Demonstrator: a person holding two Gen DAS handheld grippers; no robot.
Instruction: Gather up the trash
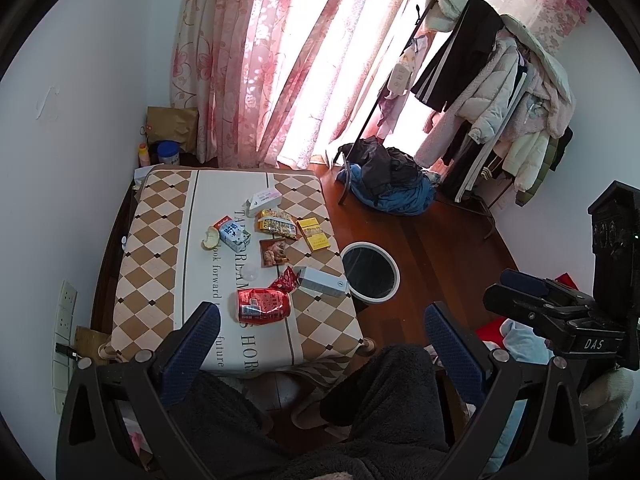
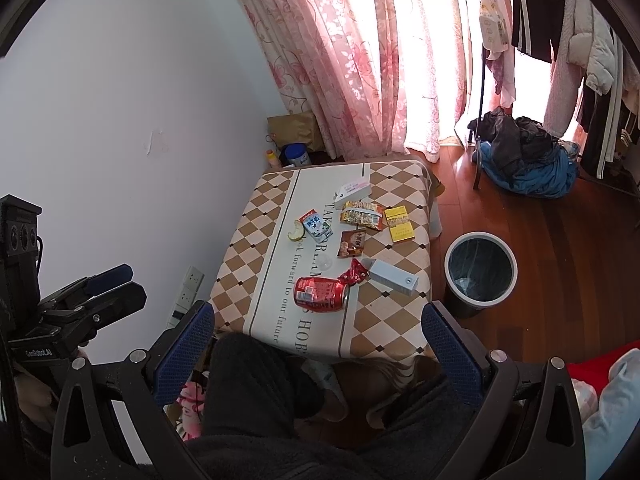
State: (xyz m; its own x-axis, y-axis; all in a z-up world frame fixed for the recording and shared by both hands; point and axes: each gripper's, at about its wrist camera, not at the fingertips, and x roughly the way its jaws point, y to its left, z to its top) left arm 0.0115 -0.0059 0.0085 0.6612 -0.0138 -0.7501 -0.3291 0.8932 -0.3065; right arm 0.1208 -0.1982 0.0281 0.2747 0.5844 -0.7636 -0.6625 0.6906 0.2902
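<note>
Two hand-held grippers gape empty; crushed red can (image 1: 263, 305) lies ahead, apart.

Crushed red can (image 2: 320, 294) on checkered table (image 2: 392, 332), bin (image 2: 481, 270) beside

Left gripper (image 1: 320, 328): fingers (image 1: 200, 340) spread wide apart, blue pads facing inward, nothing between them. It is held raised at the near side, pointing forward and downward. Seen from the right wrist view, it sits at the far left with its fingers parted.

Right gripper (image 2: 318, 330): fingers (image 2: 448, 344) likewise spread wide, nothing held, same raised, forward-pointing pose. From the left wrist view it appears at the right.

The person's legs (image 1: 384, 392), in dark fleece trousers, lie below both grippers.
</note>
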